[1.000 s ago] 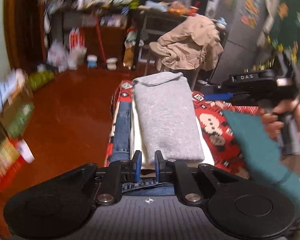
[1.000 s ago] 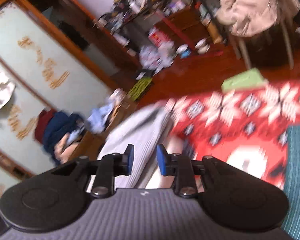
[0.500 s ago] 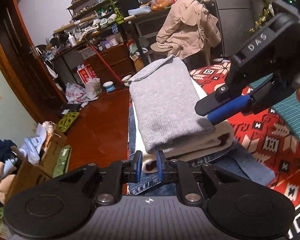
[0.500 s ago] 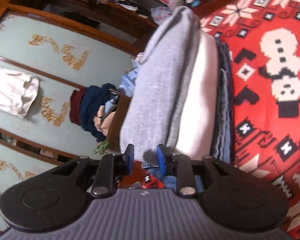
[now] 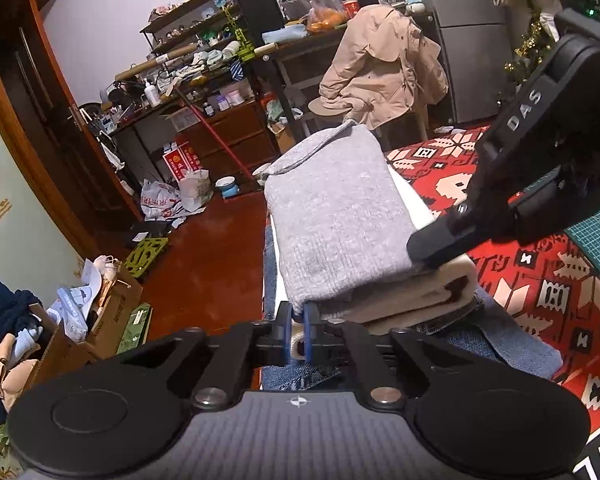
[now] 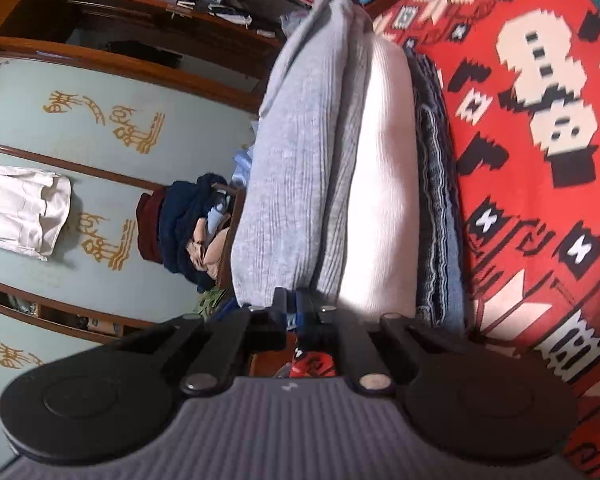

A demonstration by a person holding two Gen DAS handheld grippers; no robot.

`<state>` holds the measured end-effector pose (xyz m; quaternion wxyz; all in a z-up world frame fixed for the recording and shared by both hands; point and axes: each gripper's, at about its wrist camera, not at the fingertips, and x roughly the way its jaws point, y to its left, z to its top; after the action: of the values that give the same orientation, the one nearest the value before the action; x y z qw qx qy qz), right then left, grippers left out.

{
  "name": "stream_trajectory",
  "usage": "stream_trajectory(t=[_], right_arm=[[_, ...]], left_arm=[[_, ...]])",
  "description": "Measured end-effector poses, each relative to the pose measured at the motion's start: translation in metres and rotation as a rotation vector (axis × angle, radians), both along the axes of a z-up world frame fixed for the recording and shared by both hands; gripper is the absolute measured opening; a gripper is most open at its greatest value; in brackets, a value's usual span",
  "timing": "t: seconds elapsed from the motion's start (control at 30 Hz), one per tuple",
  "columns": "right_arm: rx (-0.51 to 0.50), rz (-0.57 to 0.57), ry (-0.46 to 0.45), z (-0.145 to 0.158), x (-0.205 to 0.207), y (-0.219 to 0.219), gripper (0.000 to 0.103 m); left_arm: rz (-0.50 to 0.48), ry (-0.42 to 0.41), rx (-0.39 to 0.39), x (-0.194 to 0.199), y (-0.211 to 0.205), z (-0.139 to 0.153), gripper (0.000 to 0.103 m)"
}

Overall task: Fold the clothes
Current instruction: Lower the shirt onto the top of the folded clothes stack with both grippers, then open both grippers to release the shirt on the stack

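My left gripper (image 5: 296,330) clenched on grey sweater (image 5: 336,216) corner ahead, my right gripper (image 6: 294,308) clenched on its other edge, cream garment (image 6: 384,200) beneath.

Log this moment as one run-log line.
stack: grey sweater over cream garment over jeans | left gripper nearly shut at stack's near edge | right gripper at stack's side

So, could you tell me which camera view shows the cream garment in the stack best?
The right wrist view: the cream garment shows as a broad side band between the grey sweater and the jeans. In the left wrist view the cream garment is mostly covered by the sweater; only its folded end and a thin edge show.
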<state>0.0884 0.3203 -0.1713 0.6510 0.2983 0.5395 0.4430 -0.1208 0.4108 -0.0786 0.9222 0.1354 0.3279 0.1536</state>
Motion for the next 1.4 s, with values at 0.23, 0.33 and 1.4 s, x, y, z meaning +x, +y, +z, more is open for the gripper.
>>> stream_trajectory(t=[0.23, 0.33, 1.4], right_arm=[[-0.026, -0.017, -0.074, 0.019, 0.001, -0.022, 0.003], [-0.032, -0.008, -0.064, 0.014, 0.0, -0.025, 0.003], [-0.076, 0.015, -0.319, 0.073, 0.032, 0.007, 0.009]], left_arm=[[0.014, -0.031, -0.047, -0.008, 0.002, 0.003, 0.003], [0.058, -0.055, -0.158, -0.009, 0.011, 0.006, 0.003], [0.092, -0.057, -0.65, 0.032, 0.059, 0.028, 0.002]])
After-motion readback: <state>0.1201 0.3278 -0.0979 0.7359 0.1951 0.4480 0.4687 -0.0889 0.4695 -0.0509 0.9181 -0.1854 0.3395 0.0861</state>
